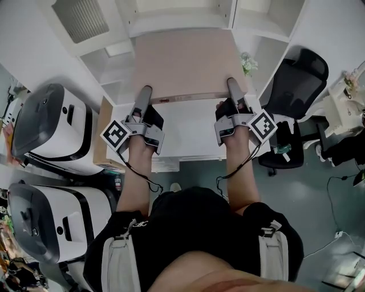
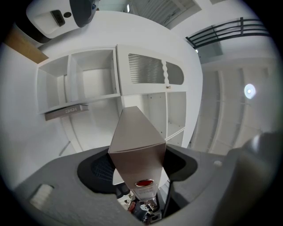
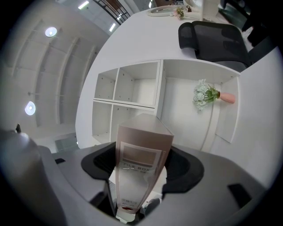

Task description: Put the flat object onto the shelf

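A flat beige file box is held level between both grippers, in front of the white shelf unit. My left gripper is shut on the box's near left edge. My right gripper is shut on its near right edge. In the left gripper view the box rises edge-on between the jaws, with the shelf compartments behind it. The right gripper view shows the box's labelled spine clamped between the jaws, and open shelf compartments beyond.
A small vase of flowers stands in a right shelf compartment. A black office chair is at the right. Two white and black machines and a cardboard box are at the left.
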Motion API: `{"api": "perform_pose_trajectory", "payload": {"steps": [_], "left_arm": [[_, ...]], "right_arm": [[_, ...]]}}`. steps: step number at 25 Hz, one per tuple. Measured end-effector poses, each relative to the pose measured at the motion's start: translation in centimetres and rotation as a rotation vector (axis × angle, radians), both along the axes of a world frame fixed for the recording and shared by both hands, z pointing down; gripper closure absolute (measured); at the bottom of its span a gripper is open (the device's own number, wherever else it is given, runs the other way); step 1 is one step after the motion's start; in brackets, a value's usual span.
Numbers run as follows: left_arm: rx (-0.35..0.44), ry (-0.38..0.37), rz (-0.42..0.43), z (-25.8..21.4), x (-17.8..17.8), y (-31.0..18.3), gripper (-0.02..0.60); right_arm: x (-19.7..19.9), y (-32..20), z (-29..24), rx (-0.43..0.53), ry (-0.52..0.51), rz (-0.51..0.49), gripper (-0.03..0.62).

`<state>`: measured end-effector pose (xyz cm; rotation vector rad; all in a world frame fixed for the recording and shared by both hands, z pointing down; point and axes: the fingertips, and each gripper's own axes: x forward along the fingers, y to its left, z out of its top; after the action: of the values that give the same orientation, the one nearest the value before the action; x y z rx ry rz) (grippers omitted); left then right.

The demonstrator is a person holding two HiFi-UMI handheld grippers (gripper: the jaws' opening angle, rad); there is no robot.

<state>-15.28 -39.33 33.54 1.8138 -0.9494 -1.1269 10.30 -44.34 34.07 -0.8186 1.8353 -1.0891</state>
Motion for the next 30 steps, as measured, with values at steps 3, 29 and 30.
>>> {"api": "perform_pose_trajectory", "payload": {"steps": [3,29,30], "left_arm": [[0.025,-0.001,0.006,-0.6,0.0,0.1,0.275],[0.081,-0.018,0.000,-8.3,-5.1,-7.0,0.273],[0.067,-0.013,0.004,-8.3,-5.2,-7.6,0.273]], "right_arm": [[-0.1,0.2,-0.7,0.023,0.000,0.003,0.298],[-4.5,-6.0,-8.3,0.098,-0.027,0.035,0.296],[-4.7,-6.5,-8.4,0.088,-0.028,0.033,0.296]]}}
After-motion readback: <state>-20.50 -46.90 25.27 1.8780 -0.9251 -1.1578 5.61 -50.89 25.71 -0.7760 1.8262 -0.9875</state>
